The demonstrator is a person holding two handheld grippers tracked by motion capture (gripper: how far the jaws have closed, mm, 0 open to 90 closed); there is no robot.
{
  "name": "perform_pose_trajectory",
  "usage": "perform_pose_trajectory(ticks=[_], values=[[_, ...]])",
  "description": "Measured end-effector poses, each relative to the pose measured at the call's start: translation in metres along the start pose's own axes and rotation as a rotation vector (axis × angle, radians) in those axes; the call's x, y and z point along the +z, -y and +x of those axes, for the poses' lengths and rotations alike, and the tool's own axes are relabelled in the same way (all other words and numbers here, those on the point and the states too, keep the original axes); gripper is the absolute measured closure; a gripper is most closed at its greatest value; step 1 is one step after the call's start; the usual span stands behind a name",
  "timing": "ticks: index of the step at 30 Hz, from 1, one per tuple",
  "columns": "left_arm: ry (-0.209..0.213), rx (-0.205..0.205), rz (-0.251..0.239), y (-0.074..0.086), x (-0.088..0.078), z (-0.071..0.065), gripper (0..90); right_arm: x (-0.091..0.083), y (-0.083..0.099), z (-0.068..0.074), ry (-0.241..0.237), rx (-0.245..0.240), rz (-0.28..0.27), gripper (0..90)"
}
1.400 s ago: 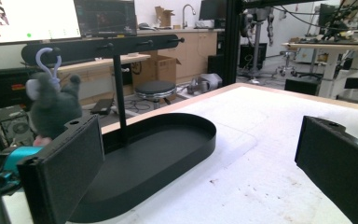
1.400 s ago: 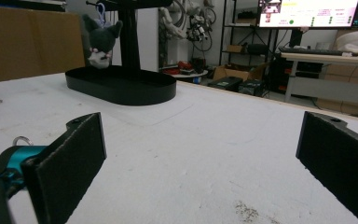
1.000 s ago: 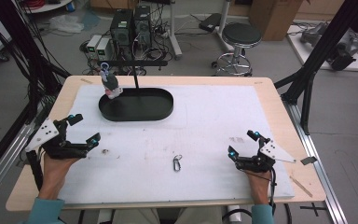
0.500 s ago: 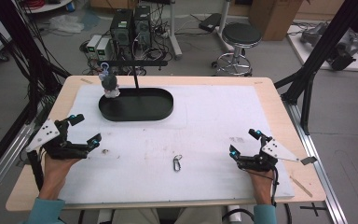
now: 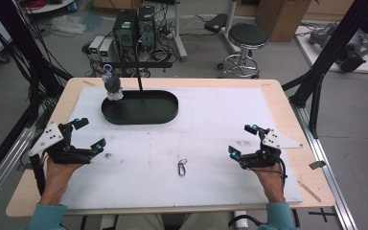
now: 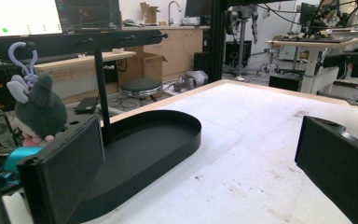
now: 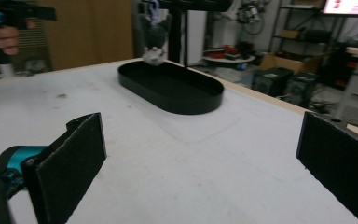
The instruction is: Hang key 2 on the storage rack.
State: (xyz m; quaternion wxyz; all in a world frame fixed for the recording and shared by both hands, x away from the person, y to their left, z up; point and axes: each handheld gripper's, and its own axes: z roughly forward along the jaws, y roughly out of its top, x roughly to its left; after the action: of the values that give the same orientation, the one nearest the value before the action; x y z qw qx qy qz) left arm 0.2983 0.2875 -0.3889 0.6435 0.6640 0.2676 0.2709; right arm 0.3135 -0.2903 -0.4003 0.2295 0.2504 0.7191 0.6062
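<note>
- Two grippers rest on the white mat in the high view, well apart: the left gripper (image 5: 85, 133) near the table's left edge, the right gripper (image 5: 244, 140) near its right edge, each held by a hand coming up from the bottom.
- Both sets of jaws stand spread wide with nothing between them.
- Between the two grippers, near the front of the mat (image 5: 220, 120), lies a small metal carabiner (image 5: 182, 167), touched by neither gripper.
- Farther back on the left sits a black oval tray (image 5: 165, 112) with a post and a crossbar (image 5: 139, 64); a grey plush keychain (image 5: 112, 86) hangs from the bar's left end, over the tray's left end.
- From the left gripper view, the two black jaws rise at the left and right edges, far apart, bare mat between them.
- Ahead lies the tray (image 6: 177, 135). The plush keychain (image 6: 39, 109) hangs by a pale lilac clip from the crossbar (image 6: 74, 43), just behind the left jaw.
- From the right gripper view, the jaws again stand wide apart over bare mat (image 7: 177, 158), gripping nothing.
- Beyond them is the tray (image 7: 177, 91), with the plush keychain (image 7: 154, 39) at its far end beside the post.
- At the top left corner of this view, the other hand (image 7: 2, 39) holds its gripper.
</note>
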Motion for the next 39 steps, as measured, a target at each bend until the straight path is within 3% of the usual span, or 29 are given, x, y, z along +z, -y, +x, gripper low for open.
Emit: perform_pose_trajectory(ticks=[7, 17, 23, 28, 36, 39], values=[[-0.001, -0.001, -0.004, 0.000, -0.001, 0.000, 1.7, 0.023, -0.026, 0.002, -0.166, -0.022, 0.080, 0.7], [0.015, 0.002, 0.010, 0.001, 0.003, -0.001, 1.7, 0.060, -0.052, 0.013, -0.328, -0.154, 0.250, 0.7], [0.025, 0.000, 0.015, 0.002, 0.006, -0.004, 1.7, 0.081, -0.054, 0.021, -0.430, -0.233, 0.335, 0.7], [0.033, 0.001, 0.017, 0.002, 0.008, -0.006, 1.7, 0.097, -0.052, 0.022, -0.511, -0.206, 0.359, 0.7], [0.042, -0.004, 0.024, 0.003, 0.010, -0.007, 1.7, 0.117, -0.046, 0.027, -0.582, -0.238, 0.436, 0.7], [0.043, 0.000, 0.028, 0.003, 0.011, -0.007, 1.7, 0.124, -0.041, 0.030, -0.599, -0.260, 0.489, 0.8]])
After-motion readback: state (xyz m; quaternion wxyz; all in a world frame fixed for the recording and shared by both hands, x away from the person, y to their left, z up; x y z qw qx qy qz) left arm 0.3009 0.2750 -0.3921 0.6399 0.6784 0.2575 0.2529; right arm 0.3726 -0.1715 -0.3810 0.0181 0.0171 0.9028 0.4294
